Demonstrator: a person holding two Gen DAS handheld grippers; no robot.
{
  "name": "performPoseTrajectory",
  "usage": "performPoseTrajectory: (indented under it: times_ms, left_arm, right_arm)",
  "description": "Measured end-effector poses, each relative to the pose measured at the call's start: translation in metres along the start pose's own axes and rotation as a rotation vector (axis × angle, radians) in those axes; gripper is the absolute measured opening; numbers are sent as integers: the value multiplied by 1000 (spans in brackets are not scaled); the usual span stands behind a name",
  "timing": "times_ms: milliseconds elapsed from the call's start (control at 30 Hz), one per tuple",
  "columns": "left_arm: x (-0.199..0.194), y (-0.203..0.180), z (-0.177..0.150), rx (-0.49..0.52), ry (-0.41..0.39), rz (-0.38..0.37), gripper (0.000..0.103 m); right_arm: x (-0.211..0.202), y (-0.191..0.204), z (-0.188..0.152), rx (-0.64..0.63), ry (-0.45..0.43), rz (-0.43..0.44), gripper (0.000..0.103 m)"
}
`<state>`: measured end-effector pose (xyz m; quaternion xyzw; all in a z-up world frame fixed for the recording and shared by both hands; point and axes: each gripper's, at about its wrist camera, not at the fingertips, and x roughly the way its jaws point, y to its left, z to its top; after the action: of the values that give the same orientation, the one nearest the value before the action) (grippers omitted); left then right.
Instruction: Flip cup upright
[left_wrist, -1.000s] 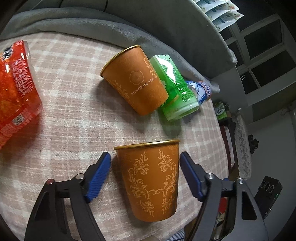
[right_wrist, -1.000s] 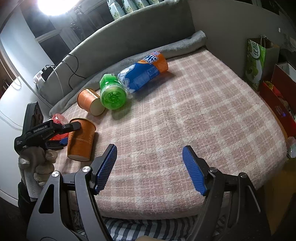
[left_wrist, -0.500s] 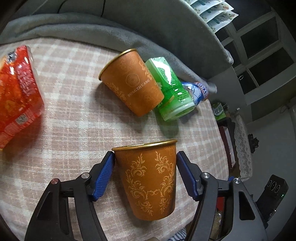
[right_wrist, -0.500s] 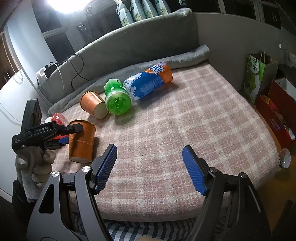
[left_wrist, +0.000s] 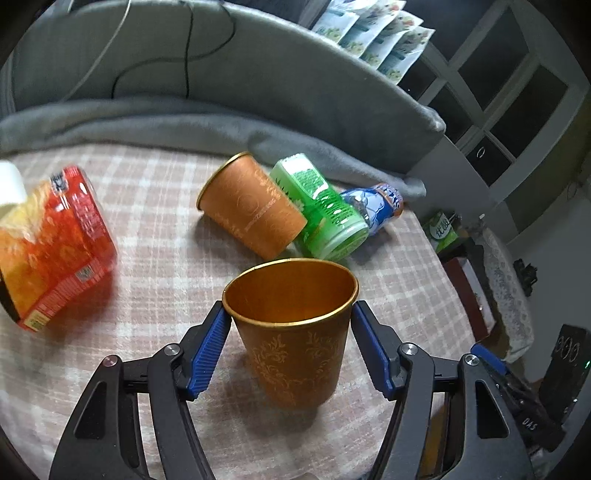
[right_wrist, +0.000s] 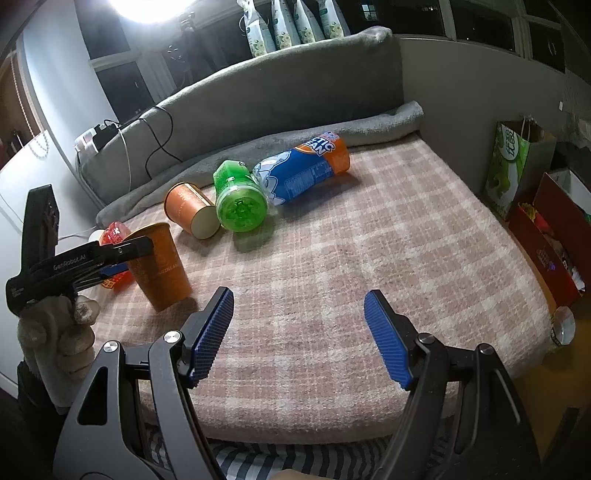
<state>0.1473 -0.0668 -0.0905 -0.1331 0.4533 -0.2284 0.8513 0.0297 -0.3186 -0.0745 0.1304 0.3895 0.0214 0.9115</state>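
Observation:
My left gripper (left_wrist: 291, 345) is shut on an orange cup (left_wrist: 295, 343) with a gold rim, its blue pads pressing both sides just below the rim. The cup stands mouth up, tilted a little, base on the checked blanket (left_wrist: 155, 280). In the right wrist view the same cup (right_wrist: 162, 273) leans at the left, held by the left gripper (right_wrist: 129, 254). A second orange cup (left_wrist: 251, 210) lies on its side behind it; it also shows in the right wrist view (right_wrist: 190, 214). My right gripper (right_wrist: 299, 336) is open and empty over the blanket's front.
A green bottle (left_wrist: 321, 210) and a blue-and-orange bottle (right_wrist: 306, 170) lie on their sides beside the lying cup. A red snack pack (left_wrist: 51, 243) lies at the left. A grey sofa back (left_wrist: 258, 81) runs behind. Bags and boxes (right_wrist: 517, 173) stand right of the bed edge.
My left gripper has closed on the near cup and tilted up, so the cup's open mouth now shows. The right gripper has drawn back slightly and stays open.

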Motion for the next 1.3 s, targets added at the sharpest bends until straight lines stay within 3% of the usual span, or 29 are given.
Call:
performPoseTrajectory:
  times_ms: [600,800,1300]
  left_arm:
    - [-5,-36,-19,198,-176,197,66]
    - [2,-45,-28,265,-200,254,66]
    - [1,-50,-41,295,-178,230,66]
  right_arm:
    - [0,-1,0,0,-4,5,76]
    - [0,-2,0,4,-5,5,76]
    - [-3,2,1,-12,-19,10,76]
